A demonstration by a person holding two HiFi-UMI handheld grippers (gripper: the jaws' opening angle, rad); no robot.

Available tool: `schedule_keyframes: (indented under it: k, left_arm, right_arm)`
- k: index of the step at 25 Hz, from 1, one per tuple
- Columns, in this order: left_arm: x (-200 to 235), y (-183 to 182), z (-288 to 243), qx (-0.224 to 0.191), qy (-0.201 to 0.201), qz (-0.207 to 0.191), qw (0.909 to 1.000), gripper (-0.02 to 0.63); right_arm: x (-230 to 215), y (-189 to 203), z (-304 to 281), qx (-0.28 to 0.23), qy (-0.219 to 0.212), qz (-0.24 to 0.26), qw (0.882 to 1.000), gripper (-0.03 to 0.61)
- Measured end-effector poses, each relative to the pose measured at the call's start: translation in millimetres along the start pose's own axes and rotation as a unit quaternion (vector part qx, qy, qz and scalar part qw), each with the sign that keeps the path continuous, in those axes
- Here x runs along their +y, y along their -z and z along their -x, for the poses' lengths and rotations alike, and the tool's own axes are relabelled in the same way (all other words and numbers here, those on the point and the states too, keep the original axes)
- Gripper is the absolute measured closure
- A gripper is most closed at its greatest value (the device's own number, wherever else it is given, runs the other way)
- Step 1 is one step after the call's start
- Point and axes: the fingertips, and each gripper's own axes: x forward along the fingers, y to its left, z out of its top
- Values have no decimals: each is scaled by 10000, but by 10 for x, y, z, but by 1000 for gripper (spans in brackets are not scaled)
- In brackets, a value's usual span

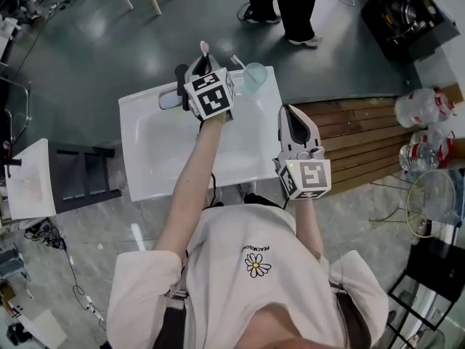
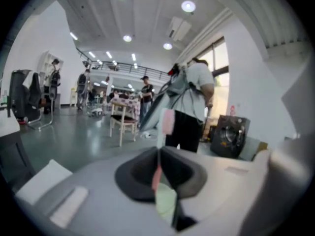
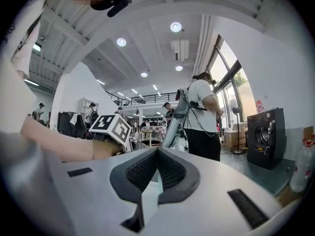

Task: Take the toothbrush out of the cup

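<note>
The cup (image 1: 256, 75) stands on the sink's (image 1: 131, 126) far rim, right of the toothbrush (image 1: 204, 48).

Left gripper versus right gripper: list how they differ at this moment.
The left gripper is clamped on the toothbrush, whose pink head sticks up past the jaws; the right gripper is shut on nothing. The left gripper reaches over the far side of the white basin, near the cup; the right gripper sits back beside the basin's right edge. Both have jaws together and carry a marker cube.

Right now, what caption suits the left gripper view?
Left tool shut on a slim pink-and-white toothbrush, its head sticking out past the tips.
</note>
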Motion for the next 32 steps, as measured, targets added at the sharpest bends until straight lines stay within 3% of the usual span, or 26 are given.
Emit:
schedule_keyframes:
  k: [7, 12, 17, 21, 24, 32]
  left_arm:
    - [-85, -620, 694, -1075, 396, -369, 9927, 592]
    - [26, -876, 1191, -1777, 474, -654, 9808, 592]
    - [153, -961, 1684, -2431, 351, -1198, 9619, 592]
    - [303, -981, 1976, -2634, 163, -1375, 9547, 592]
    - [380, -1013, 2127, -2830, 40, -1236, 9511, 592]
    - [514, -913, 2189, -2714, -161, -1213, 9546, 592]
  right_arm:
    - [280, -227, -91, -246, -310, 215, 9990, 578]
    - [522, -336, -190, -408, -539, 308, 9972, 579]
    - [724, -423, -262, -560, -718, 329, 9953, 578]
    - [895, -498, -335, -644, -864, 395, 9934, 579]
    - [970, -539, -347, -707, -924, 436, 9923, 579]
    - [1054, -577, -340, -783, -1014, 390, 9910, 578]
